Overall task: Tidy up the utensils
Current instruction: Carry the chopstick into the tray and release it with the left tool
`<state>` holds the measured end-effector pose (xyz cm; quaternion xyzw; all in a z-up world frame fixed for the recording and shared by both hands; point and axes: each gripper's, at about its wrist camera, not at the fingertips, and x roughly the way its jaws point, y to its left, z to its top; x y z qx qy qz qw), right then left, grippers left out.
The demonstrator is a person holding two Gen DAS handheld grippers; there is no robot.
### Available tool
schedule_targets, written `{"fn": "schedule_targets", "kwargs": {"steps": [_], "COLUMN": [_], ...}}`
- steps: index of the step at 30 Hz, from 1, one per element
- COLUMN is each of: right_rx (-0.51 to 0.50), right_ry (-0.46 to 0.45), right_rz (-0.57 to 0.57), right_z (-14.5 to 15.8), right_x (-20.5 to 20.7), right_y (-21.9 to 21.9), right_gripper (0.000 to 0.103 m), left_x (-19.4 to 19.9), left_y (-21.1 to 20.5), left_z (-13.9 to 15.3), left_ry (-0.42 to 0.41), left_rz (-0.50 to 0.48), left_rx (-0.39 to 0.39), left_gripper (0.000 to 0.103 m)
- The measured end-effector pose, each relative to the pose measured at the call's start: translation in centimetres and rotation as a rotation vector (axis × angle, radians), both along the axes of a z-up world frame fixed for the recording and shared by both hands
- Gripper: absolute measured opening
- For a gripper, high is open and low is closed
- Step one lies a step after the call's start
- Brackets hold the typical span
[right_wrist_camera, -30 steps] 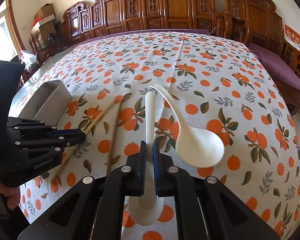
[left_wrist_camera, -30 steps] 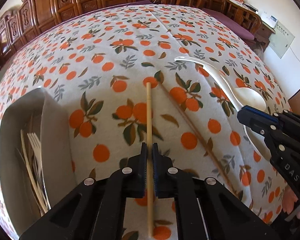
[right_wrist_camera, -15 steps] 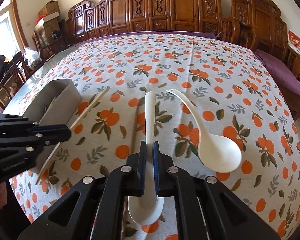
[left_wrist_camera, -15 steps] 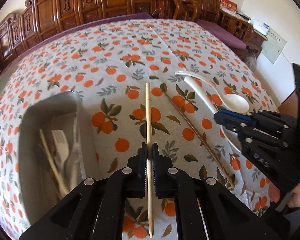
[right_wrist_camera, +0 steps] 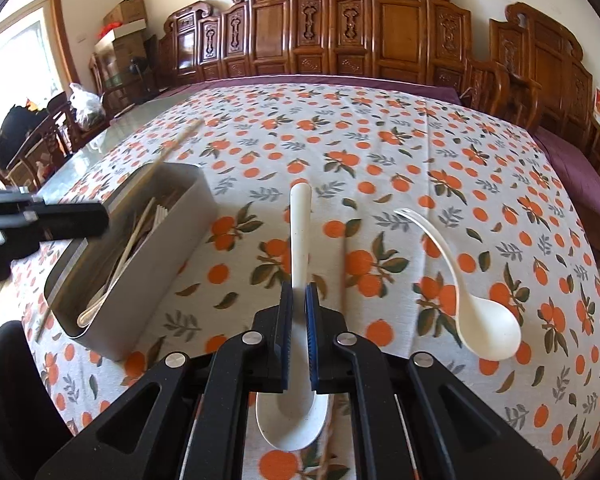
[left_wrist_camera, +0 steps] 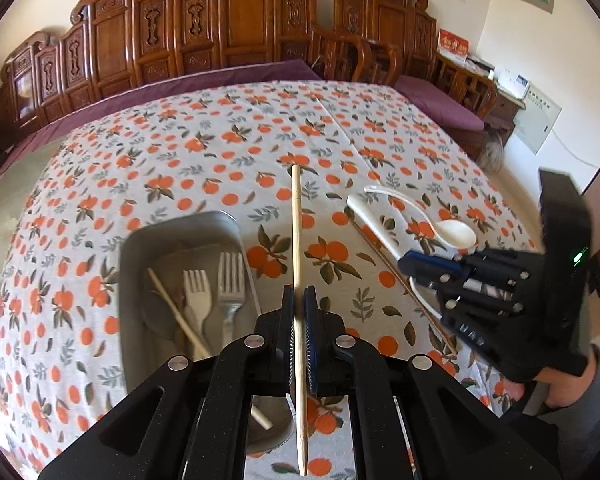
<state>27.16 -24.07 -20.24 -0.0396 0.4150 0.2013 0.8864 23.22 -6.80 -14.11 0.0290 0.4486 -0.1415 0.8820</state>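
Left gripper (left_wrist_camera: pixel 299 304) is clamped on a wooden chopstick (left_wrist_camera: pixel 297 236), jaws pressed flat against its shaft. The stick runs straight along the gripper's own line, far tip out over the tablecloth (left_wrist_camera: pixel 228 148), near end passing back under the gripper body.

The grey bin (left_wrist_camera: pixel 129 264) lies just left of and below that gripper, already holding two forks (left_wrist_camera: pixel 220 284), another chopstick and what looks like a spoon, though blur makes the bottom hard to read. The bin's long axis runs roughly parallel to the held chopstick. Judgement: the coming drop needs mainly a sideways shift to the left and little turning, since stick and bin are already nearly aligned. The left hand is clearly the nearer one to the bin.

Right gripper (right_wrist_camera: pixel 299 300) is closed on the handle of a white spoon (right_wrist_camera: pixel 300 228), bowl hanging back beneath the gripper, handle pointing forward. From that view the bin (right_wrist_camera: pixel 172 248) sits well off to the left, beyond the left gripper (right_wrist_camera: pixel 52 222), so this spoon probably goes in second.

On the cloth: a second white spoon (right_wrist_camera: pixel 476 304) to the right, bowl nearest, and a lone chopstick (right_wrist_camera: pixel 343 272) just beside the held spoon, lying nearly parallel to it.
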Motion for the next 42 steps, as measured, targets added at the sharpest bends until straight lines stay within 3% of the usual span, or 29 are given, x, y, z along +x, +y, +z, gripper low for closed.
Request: {"fn": "schedule_targets", "kwargs": {"steps": [8,16,27,34,42], "right_rx": [0.013,0.018,-0.021,-0.01,-0.007], "right_ry": [-0.027,-0.038,-0.001,0.023,0.027], "right_rz": [0.032,0.074,0.085,0.079,0.089], "right_z": [1.3,1.5,-0.3,-0.9,-1.0], "right_x": [-1.6,-3.2,-2.2,-1.5,-1.4], "right_y": [2.2,4.3,4.5,4.3,4.8], "right_gripper": [0.008,0.008,0.008,0.008,0.008], "left_x": [-0.4,0.8,2.5,2.4,1.8], "left_y": [2.6,5.2,6.5,6.4,7.6], "left_z": [2.0,-1.2,-5.9,-6.7,-5.8], "left_ry": [-0.043,0.006,0.075,0.051,0.035], "left_rz": [0.021,0.062,0.072,0.071,0.087], "left_rx": [0.003,0.008,0.025,0.038,-0.009], "left_gripper": [0.004,0.004,0.004,0.004,0.005]}}
